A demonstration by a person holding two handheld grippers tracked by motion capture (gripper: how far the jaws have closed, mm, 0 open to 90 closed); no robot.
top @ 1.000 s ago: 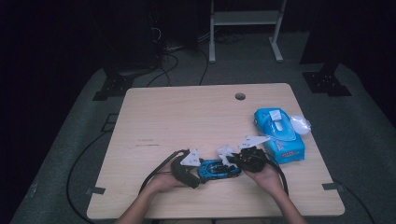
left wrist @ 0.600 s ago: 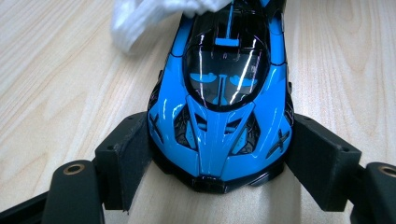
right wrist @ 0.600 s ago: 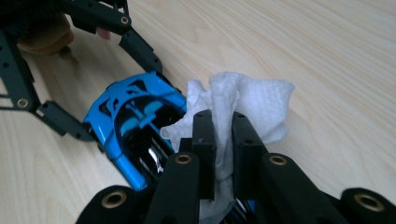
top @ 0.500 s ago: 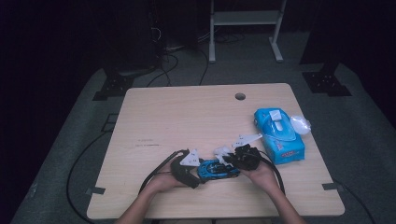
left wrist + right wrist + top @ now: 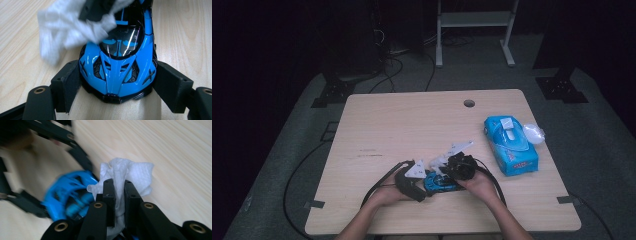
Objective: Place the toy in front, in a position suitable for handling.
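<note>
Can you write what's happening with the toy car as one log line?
left hand-held gripper: clamps blue toy car | right hand-held gripper: wipes it with white tissue

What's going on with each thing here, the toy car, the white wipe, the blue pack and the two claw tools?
Car: on the table, clamped at its sides by the left gripper.
Left gripper: shut on the car.
Wipe: crumpled, pinched in the right gripper, lying against the car's roof.
Right gripper: shut on the wipe.
Wipe pack: flat on the table near its right edge, flap lifted.
Table: bare wood.
</note>
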